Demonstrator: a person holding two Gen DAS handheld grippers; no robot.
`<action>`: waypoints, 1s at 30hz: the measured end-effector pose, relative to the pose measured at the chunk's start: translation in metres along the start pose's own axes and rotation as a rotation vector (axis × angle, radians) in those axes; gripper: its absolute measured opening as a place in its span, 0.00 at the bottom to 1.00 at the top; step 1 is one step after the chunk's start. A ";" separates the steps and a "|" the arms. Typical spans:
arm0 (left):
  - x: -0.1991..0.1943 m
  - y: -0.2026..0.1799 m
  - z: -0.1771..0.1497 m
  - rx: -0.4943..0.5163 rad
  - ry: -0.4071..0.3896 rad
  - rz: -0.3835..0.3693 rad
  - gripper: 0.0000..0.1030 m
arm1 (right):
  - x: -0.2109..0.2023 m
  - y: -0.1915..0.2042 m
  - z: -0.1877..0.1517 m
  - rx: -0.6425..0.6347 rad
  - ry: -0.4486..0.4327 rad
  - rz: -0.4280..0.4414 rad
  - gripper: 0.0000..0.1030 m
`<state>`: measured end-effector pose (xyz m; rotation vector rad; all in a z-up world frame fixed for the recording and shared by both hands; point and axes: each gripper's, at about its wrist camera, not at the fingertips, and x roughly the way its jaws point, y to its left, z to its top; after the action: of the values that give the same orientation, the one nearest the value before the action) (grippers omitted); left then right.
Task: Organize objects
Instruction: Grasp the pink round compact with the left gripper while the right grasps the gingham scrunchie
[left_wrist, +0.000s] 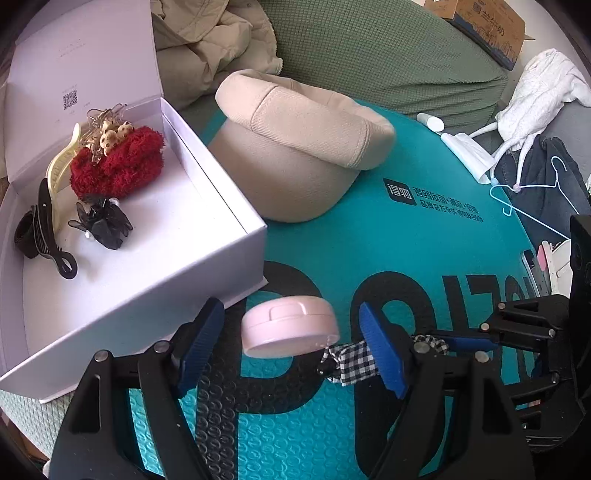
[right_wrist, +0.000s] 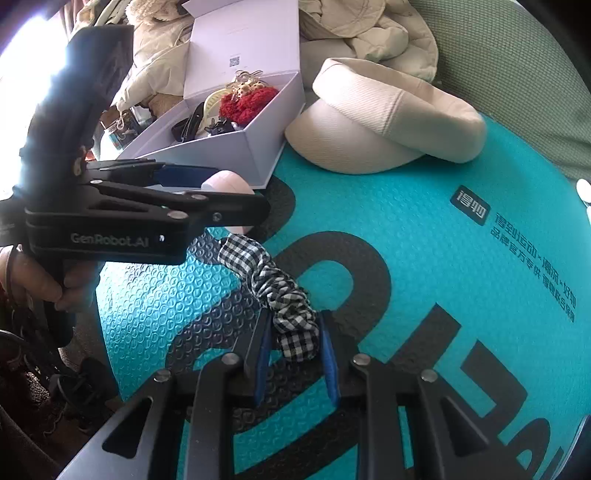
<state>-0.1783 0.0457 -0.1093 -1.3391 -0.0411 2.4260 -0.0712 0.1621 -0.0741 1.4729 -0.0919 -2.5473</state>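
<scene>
The left gripper (left_wrist: 288, 350) gapes around the pink compact (left_wrist: 290, 326), unclamped; the right gripper (right_wrist: 295, 354) pinches the gingham scrunchie (right_wrist: 284, 295), whose tail, touching the compact, may drag it across the teal mailer (right_wrist: 406, 229).

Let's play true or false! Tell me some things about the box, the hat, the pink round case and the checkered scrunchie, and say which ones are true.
1. The red fluffy scrunchie lies inside the white box. True.
2. The left gripper is squeezing the pink round case. False: its fingers stand apart on either side of the case, open.
3. The right gripper has the checkered scrunchie between its fingers. True.
4. The beige hat sits inside the box. False: it lies beside the box on the teal mailer bag.
5. The box lid is shut. False: it stands open.
</scene>
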 end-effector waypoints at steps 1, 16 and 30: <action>0.002 -0.001 -0.001 0.002 -0.004 0.000 0.70 | 0.000 -0.001 0.000 0.004 -0.001 0.001 0.24; -0.010 0.009 -0.021 -0.020 0.029 0.008 0.48 | -0.005 -0.002 -0.009 0.034 -0.021 -0.041 0.24; -0.042 0.017 -0.060 -0.029 0.023 0.008 0.48 | -0.006 0.027 -0.020 0.007 -0.042 0.009 0.27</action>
<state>-0.1139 0.0074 -0.1118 -1.3822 -0.0655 2.4248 -0.0470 0.1373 -0.0750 1.4189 -0.1132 -2.5738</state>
